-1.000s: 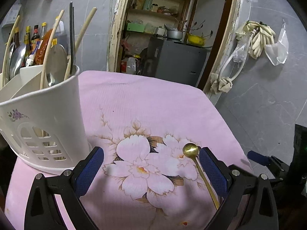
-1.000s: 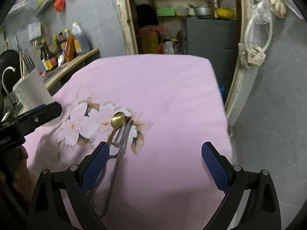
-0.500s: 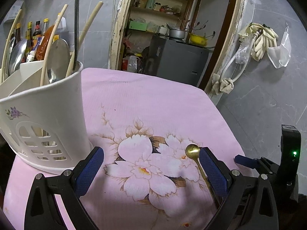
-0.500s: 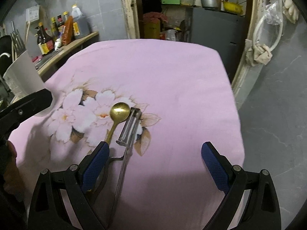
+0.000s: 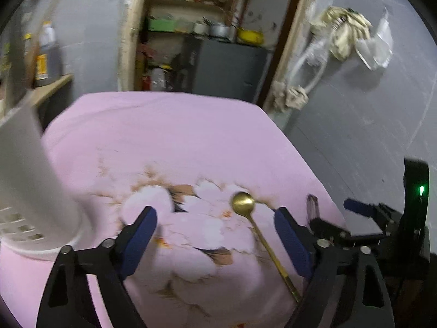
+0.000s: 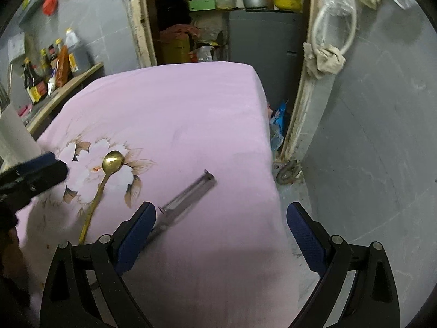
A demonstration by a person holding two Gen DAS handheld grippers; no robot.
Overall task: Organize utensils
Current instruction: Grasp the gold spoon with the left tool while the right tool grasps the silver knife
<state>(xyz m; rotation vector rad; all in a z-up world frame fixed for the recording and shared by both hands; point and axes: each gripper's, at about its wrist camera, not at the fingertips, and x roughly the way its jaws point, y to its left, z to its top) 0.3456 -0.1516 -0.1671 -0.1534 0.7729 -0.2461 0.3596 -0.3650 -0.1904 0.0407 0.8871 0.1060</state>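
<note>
A gold spoon [image 5: 243, 202] lies on the pink flowered cloth [image 5: 174, 136], its bowl away from me. My left gripper [image 5: 215, 232] hovers over its handle with the jaws closing; the handle runs between the fingers, close to the right one, and no pad touches it. In the right wrist view the same spoon [image 6: 113, 160] lies to the left. A metal peeler [image 6: 188, 194] lies slanted just ahead of my right gripper [image 6: 221, 232], its handle end passing by the left finger. The right gripper is open and holds nothing.
A white utensil holder [image 5: 30, 191] stands at the cloth's left edge. The table's right edge [image 6: 269, 147] drops to a grey floor. Bottles [image 6: 54, 65] line a shelf at far left. A doorway with shelves and a grey cabinet [image 5: 229, 68] lies behind.
The left view has swung right, so the holder now sits at the frame's edge, and the left jaws have narrowed. The peeler has swung away from the spoon, head now toward the right.
</note>
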